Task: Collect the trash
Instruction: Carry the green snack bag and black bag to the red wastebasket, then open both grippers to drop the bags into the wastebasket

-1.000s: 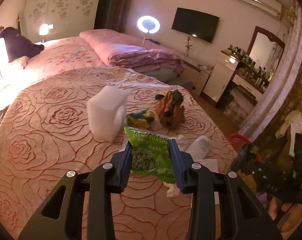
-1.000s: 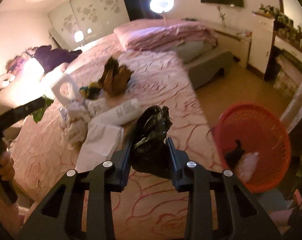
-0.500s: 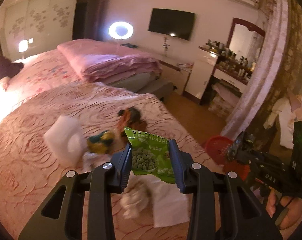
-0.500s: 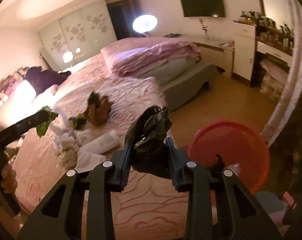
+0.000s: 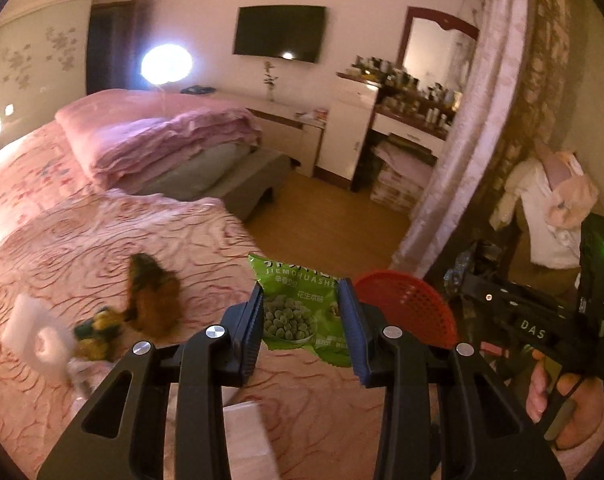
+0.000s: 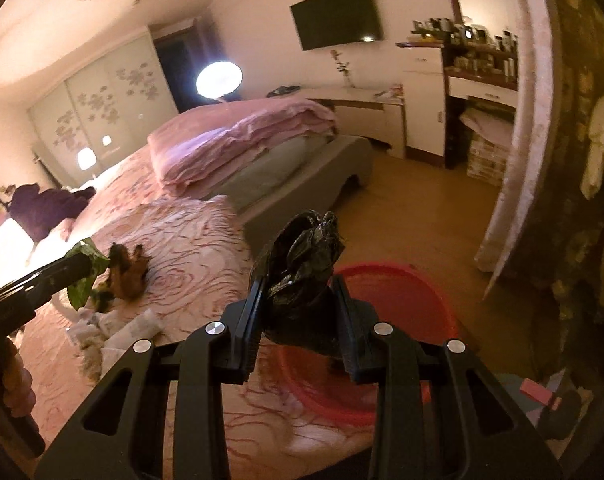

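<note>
My left gripper (image 5: 302, 320) is shut on a green snack packet (image 5: 298, 308) printed with peas, held above the pink bedspread near its edge. A red mesh basket (image 5: 417, 312) shows just right of that packet. My right gripper (image 6: 300, 308) is shut on a crumpled black plastic bag (image 6: 302, 272), which hangs over the near rim of the red basket (image 6: 405, 292) on the floor. The left gripper's arm with the green packet (image 6: 84, 276) reaches in from the left of the right wrist view. A hand holding the right gripper's body (image 5: 541, 320) fills the right side of the left wrist view.
More litter lies on the bed: a brown crumpled wrapper (image 5: 154, 300), a yellow-green wrapper (image 5: 98, 320), a white foam block (image 5: 38, 332), tissues and a white tube (image 6: 134, 328). Folded pink quilts (image 6: 242, 140) sit behind. Wooden floor (image 6: 413, 200), a curtain (image 6: 521, 160) and a dresser lie beyond.
Both grippers swung right with their loads, away from the litter on the bed and toward the red basket. The black bag now hangs over the basket's rim; the grips are unchanged.
</note>
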A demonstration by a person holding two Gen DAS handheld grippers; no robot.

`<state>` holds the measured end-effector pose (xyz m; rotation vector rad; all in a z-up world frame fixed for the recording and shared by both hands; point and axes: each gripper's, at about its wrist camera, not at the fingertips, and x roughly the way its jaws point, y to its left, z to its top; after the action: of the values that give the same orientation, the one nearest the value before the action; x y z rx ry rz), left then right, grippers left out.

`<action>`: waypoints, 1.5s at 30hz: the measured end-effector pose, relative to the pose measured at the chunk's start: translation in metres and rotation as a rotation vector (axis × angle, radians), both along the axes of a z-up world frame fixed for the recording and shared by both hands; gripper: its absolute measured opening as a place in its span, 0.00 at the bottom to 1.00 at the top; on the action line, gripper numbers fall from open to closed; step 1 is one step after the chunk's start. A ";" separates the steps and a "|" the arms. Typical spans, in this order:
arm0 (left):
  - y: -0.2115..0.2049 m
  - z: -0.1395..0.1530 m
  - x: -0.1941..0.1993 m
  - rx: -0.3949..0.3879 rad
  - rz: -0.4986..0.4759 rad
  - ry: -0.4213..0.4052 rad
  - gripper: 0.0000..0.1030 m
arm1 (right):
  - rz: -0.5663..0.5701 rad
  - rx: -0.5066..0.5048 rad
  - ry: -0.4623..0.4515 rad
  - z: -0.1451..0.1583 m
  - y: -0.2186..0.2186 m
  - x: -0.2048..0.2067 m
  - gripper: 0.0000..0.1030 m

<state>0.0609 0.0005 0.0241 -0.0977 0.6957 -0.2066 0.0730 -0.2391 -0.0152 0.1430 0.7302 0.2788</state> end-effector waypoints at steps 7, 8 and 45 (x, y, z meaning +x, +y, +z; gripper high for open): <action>-0.043 -0.015 0.025 0.005 -0.101 0.052 0.34 | -0.051 0.007 0.031 -0.013 -0.026 0.009 0.31; -0.049 -0.019 0.029 0.001 -0.119 0.062 0.34 | -0.056 0.009 0.036 -0.015 -0.029 0.010 0.31; -0.101 -0.086 0.070 0.047 -0.197 0.231 0.65 | -0.138 0.031 0.188 -0.084 -0.060 0.029 0.60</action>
<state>0.1304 -0.1004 -0.0624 -0.0074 0.9404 -0.3719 0.1024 -0.2991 -0.0989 0.2500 0.8982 0.1457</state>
